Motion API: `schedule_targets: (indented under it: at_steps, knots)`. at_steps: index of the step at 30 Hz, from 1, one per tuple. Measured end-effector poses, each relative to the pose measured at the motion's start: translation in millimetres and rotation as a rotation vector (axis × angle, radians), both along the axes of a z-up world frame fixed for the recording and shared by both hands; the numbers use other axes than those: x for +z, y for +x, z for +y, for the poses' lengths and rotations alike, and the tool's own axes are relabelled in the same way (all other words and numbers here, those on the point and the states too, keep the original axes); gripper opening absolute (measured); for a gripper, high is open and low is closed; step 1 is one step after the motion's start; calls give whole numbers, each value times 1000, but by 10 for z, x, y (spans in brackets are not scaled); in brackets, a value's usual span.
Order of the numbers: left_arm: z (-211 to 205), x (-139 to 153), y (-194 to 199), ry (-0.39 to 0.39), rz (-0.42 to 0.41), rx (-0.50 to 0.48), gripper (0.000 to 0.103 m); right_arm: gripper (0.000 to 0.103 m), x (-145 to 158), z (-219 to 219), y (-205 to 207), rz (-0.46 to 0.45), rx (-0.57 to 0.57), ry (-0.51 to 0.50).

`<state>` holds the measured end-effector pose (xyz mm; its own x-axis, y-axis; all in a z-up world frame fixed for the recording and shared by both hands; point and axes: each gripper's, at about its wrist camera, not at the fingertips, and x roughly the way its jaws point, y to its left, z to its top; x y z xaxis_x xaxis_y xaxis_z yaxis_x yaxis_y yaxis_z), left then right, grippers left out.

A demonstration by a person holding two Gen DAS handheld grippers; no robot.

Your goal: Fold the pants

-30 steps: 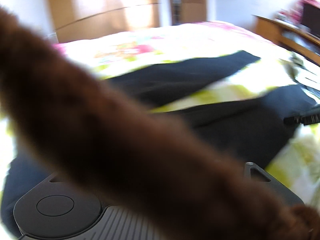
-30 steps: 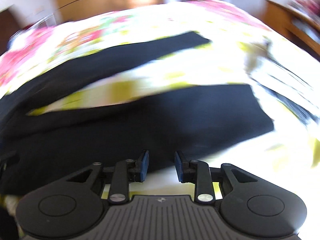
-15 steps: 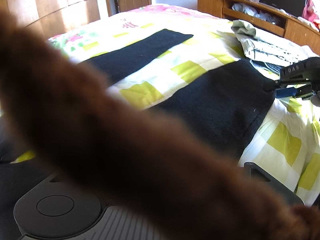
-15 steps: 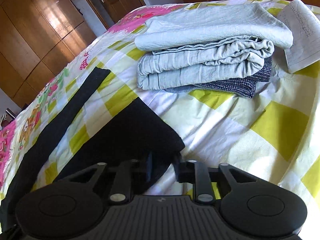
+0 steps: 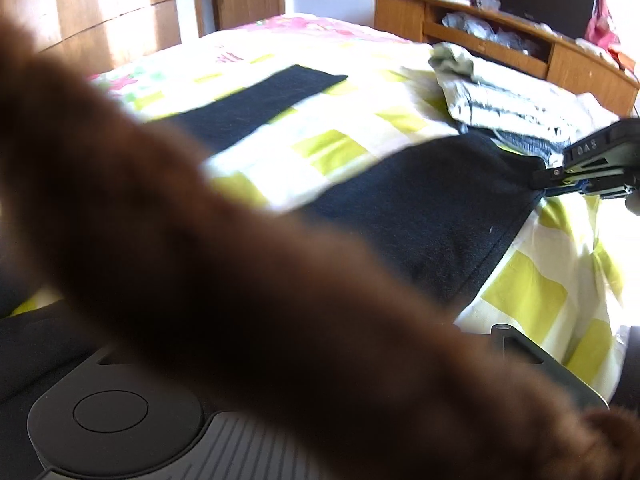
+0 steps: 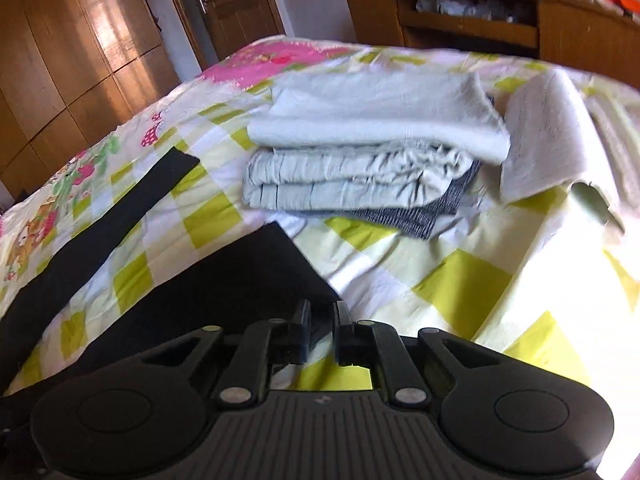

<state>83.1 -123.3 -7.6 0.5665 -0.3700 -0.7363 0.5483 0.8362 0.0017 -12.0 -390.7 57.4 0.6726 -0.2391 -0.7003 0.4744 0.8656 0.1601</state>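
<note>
Pants (image 6: 224,280) corner between right tool (image 6: 320,320) fingers, left tool state unclear.

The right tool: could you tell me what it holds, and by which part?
The right tool pinches the black pants at a hem corner of the nearer leg.

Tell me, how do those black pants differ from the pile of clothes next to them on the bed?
The black pants lie spread out flat, legs apart; the pile is folded and stacked in layers. The pants are dark; the pile is mostly pale grey. The right gripper sits at the pants' hem; nothing touches the pile. Both rest on the checked bedspread.
</note>
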Motion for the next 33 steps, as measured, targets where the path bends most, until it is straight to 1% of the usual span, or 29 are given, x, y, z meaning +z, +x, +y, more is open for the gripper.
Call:
schedule_targets:
  at_steps: [1,3,5,6,9,11,13,15,17,18,19,21,23,24,26,27,29,30,32,33]
  knots:
    - [99,56,-13,1,-13,13,74,32,100,96,-23,-19,47,-38]
    - [397,188,-36,10,-48,43,75,32,275,325,-7,-46,188,-74]
    - [741,312,-26,16,-80,63,77,33,408,702,173,-39,383,-118]
    - [935,366,-10,23,-98,78,79,34,445,941,339,-32,503,-136]
    - [1534,500,104,55,-147,136,86,35,478,1630,927,-22,797,-177]
    - [1998,578,251,94,-173,189,88,35,391,2204,1526,-14,990,-220]
    - [2441,628,449,133,-173,238,90,36,273,2730,2096,11,1129,-251]
    - [2898,645,684,190,-171,301,90,37,149,3202,2577,25,1234,-269]
    - [3362,615,928,233,-150,385,91,44,35,3596,2953,41,1312,-291]
    - [3605,592,1075,241,-124,431,91,45,-29,3769,3126,54,1347,-300]
    - [3820,570,1206,242,-101,464,91,49,-91,3914,3272,79,1387,-305]
    - [4142,536,1446,262,-81,506,91,50,-177,4140,3456,121,1431,-326]
    - [4383,492,1658,290,-67,523,91,50,-242,4309,3559,153,1485,-365]
    - [4477,463,1735,296,-54,521,91,51,-267,4366,3599,163,1506,-379]
    - [4591,425,1858,284,-23,504,91,54,-337,4470,3713,222,1542,-381]
    - [4628,397,1912,275,1,486,91,54,-379,4511,3777,251,1563,-389]
    - [4672,311,1962,253,70,431,91,55,-400,4544,3828,272,1595,-396]
    - [4662,261,1973,259,92,409,91,55,-404,4530,3861,286,1600,-382]
    - [4613,173,1972,297,108,364,91,55,-429,4512,3914,303,1599,-356]
    - [4592,138,1976,303,120,348,90,55,-451,4517,3924,306,1593,-353]
